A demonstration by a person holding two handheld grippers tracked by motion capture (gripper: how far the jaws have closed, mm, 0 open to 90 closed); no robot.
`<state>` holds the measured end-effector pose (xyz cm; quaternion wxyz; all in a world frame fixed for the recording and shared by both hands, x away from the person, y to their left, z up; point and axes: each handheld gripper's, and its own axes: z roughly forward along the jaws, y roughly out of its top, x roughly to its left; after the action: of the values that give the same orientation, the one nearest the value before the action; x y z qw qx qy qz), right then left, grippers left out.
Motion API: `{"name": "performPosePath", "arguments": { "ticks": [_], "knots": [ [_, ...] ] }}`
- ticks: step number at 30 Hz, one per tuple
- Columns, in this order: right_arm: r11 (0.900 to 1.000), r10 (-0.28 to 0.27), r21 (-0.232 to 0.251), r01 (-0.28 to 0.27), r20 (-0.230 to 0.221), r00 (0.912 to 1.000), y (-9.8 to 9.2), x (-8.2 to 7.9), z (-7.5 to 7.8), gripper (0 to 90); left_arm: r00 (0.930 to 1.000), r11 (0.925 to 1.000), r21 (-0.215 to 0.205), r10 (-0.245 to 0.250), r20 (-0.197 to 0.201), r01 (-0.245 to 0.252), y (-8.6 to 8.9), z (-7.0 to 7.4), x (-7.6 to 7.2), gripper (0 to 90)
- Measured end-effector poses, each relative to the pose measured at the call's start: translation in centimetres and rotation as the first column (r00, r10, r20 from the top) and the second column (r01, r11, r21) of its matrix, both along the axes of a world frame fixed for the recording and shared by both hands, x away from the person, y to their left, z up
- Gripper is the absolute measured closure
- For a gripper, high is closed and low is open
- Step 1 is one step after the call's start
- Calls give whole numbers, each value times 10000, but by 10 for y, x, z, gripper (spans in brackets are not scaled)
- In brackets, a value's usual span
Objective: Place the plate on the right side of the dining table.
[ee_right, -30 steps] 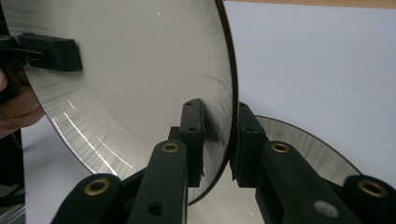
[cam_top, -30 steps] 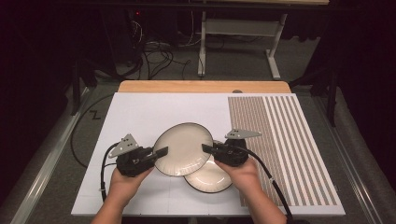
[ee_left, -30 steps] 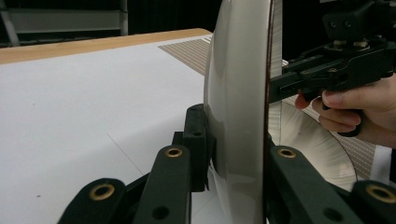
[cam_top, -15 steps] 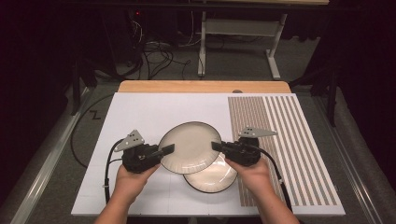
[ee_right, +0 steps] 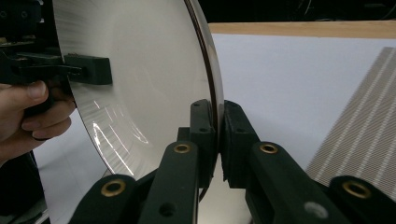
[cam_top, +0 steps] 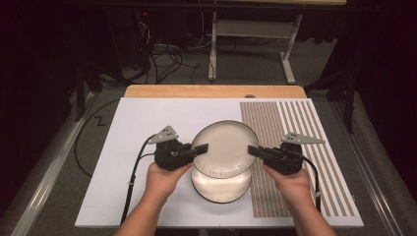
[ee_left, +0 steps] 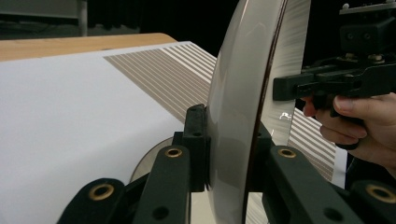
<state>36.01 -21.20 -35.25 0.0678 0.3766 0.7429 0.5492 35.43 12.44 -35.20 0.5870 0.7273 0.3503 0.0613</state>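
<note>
While the top plate (cam_top: 225,147) hangs between our 2 grippers, we see that it has shifted since a second ago: it then sat to the left with its right edge overlapping the bottom plate (cam_top: 221,186), and it now lies farther from us and more squarely centred, with the bottom plate peeking out at its near edge. We judge that the lift is under way, the top plate coming off the stack, and that it next needs a bare spot on the white mat (cam_top: 137,123) to be set down. The left gripper (cam_top: 199,149) is clamped on the plate's left rim; in the left gripper view its pads (ee_left: 196,140) press both faces of the rim. The right gripper (cam_top: 253,150) is clamped on the opposite rim, as the right gripper view shows, with the rim caught between its pads (ee_right: 203,126). Both hands have moved apart and forward with the plate, the right one (cam_top: 291,184) now over the striped panel (cam_top: 290,123) and the left one (cam_top: 162,179) over the white mat. The forearms come in from the near edge, and the grippers point inward at each other, roughly level across the plate.
</note>
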Motion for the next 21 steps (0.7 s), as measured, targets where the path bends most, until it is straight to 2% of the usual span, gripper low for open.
{"name": "performPosePath", "arguments": {
  "ticks": [1, 3, 4, 6, 7, 8, 9, 13, 15, 16, 19, 20, 21],
  "knots": [
    [10000, 0, 0, 0, 0, 10000, 0, 0, 0, 867, 10000, 10000, 0, 0, 0, 0, 0, 0, 0, 766],
    [9998, -174, 31, 174, -61, 9998, -12, 0, 1, 868, 9997, 9998, 104, -194, -162, 195, -12, 3, 6, 766],
    [9993, -358, 64, 359, -113, 9993, -23, 0, 2, 868, 9990, 9991, 217, -359, -267, 364, -24, 5, 12, 765],
    [9989, -454, 59, 455, -127, 9989, -28, 0, 3, 868, 9987, 9987, 272, -423, -286, 431, -29, 6, 14, 764],
    [9977, -669, 42, 669, -145, 9977, -40, 0, 4, 867, 9977, 9974, 414, -573, -368, 588, -43, 7, 21, 762],
    [9977, -669, 42, 669, -145, 9977, -40, 0, 4, 867, 9977, 9974, 414, -573, -368, 588, -43, 7, 21, 761],
    [9960, -896, 14, 897, -187, 9958, -51, 0, 6, 866, 9967, 9960, 529, -701, -405, 722, -54, 8, 25, 760],
    [9916, -1292, -130, 1290, -175, 9915, -72, -1, 7, 865, 9934, 9919, 736, -997, -569, 1037, -80, 9, 36, 755],
    [9899, -1408, -163, 1405, -191, 9899, -79, -1, 7, 865, 9928, 9910, 778, -1043, -590, 1088, -84, 8, 38, 752],
    [9870, -1600, -210, 1595, -236, 9868, -88, -1, 7, 865, 9906, 9883, 912, -1158, -727, 1222, -97, 7, 44, 749],
    [9826, -1850, -250, 1843, -302, 9823, -101, -1, 6, 864, 9875, 9847, 1034, -1319, -862, 1405, -112, 5, 50, 746],
    [9804, -1963, -257, 1955, -349, 9799, -106, -1, 5, 864, 9875, 9847, 1034, -1319, -862, 1405, -112, 5, 50, 744],
    [9793, -2012, -284, 2002, -342, 9790, -109, -1, 5, 864, 9860, 9825, 1116, -1389, -923, 1488, -121, 5, 54, 743]
  ]
}}
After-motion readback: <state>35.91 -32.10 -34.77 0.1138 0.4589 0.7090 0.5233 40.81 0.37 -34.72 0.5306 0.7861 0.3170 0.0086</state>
